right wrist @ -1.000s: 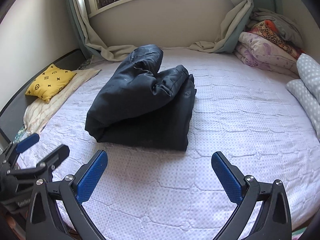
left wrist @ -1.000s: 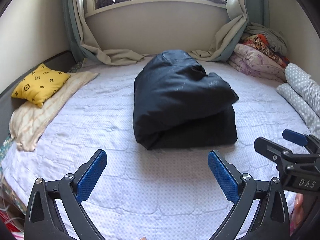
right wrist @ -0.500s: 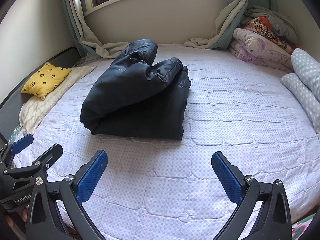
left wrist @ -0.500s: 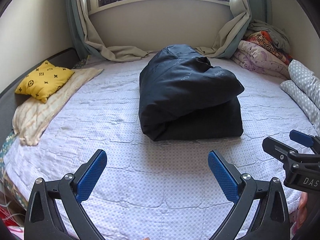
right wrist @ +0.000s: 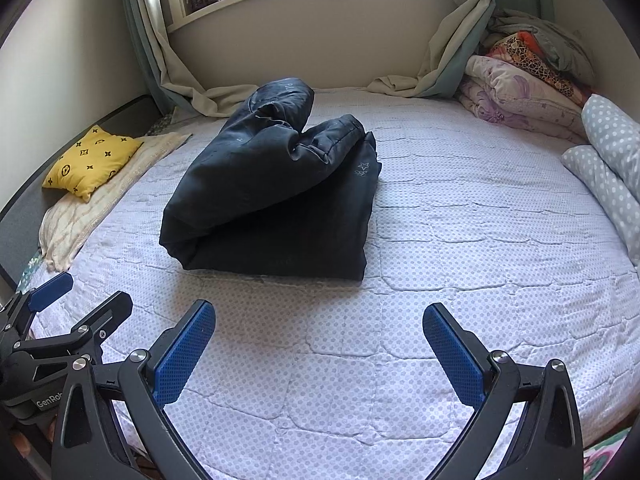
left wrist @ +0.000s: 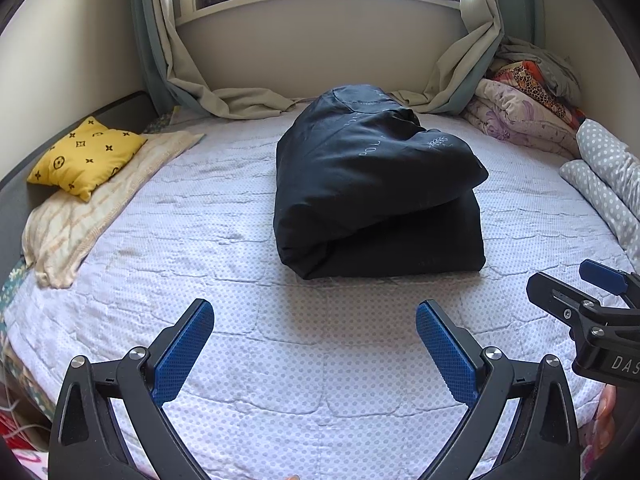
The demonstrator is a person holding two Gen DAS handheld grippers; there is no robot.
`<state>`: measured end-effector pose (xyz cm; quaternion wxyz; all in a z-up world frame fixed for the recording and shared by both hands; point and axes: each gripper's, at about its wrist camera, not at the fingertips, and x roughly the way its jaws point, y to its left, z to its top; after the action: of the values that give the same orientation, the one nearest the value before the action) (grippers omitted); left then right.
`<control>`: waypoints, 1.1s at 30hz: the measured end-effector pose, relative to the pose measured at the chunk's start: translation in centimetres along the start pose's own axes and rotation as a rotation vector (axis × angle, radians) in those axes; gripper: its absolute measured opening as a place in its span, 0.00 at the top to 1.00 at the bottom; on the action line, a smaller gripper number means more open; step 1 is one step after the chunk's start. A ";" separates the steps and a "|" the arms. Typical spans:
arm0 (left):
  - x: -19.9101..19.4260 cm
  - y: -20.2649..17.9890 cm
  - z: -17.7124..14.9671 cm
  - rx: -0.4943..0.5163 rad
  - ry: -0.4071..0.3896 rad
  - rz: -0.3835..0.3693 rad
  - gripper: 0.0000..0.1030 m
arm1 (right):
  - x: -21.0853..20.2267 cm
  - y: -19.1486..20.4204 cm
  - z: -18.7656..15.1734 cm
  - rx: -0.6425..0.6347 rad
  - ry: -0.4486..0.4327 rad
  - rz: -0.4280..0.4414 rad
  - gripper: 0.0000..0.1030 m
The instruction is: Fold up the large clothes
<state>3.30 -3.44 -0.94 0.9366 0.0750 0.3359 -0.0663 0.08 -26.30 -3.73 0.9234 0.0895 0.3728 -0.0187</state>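
- Far left of the bed, a yellow cushion rests on a cream towel, well apart from the work.
- Left gripper: its blue pads stand wide apart, holding nothing and touching nothing, hanging over bare quilt near the bed's front edge.
- The jacket, dark and padded, lies mid-bed as a squat bundle: a flat lower layer with a puffy upper layer doubled over it.
- From the right wrist view the jacket sits left of centre, its top fold bulging and not flush with the layer beneath.
- Judgement: the folding looks essentially done, since the garment is a compact stack and neither tool is on it. What may be left is pressing the springy top layer flat or squaring its edges.
- Right gripper: jaws likewise spread wide, empty, clear of the jacket and above the quilt.
- Far right, piled bedding and a dotted pillow line the edge, untouched.
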 end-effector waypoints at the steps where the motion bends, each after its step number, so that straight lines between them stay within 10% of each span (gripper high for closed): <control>1: 0.0 0.0 0.0 0.001 -0.001 -0.001 0.00 | 0.0 0.0 0.0 -0.001 0.000 0.001 0.00; 33: -0.4 0.6 0.1 -0.051 0.000 -0.080 0.00 | -0.2 -0.3 -0.2 -0.003 0.005 0.004 0.00</control>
<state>3.13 -2.80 -0.53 0.9348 0.0376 0.3401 -0.0950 -0.23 -26.57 -3.76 0.9227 0.0889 0.3747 -0.0161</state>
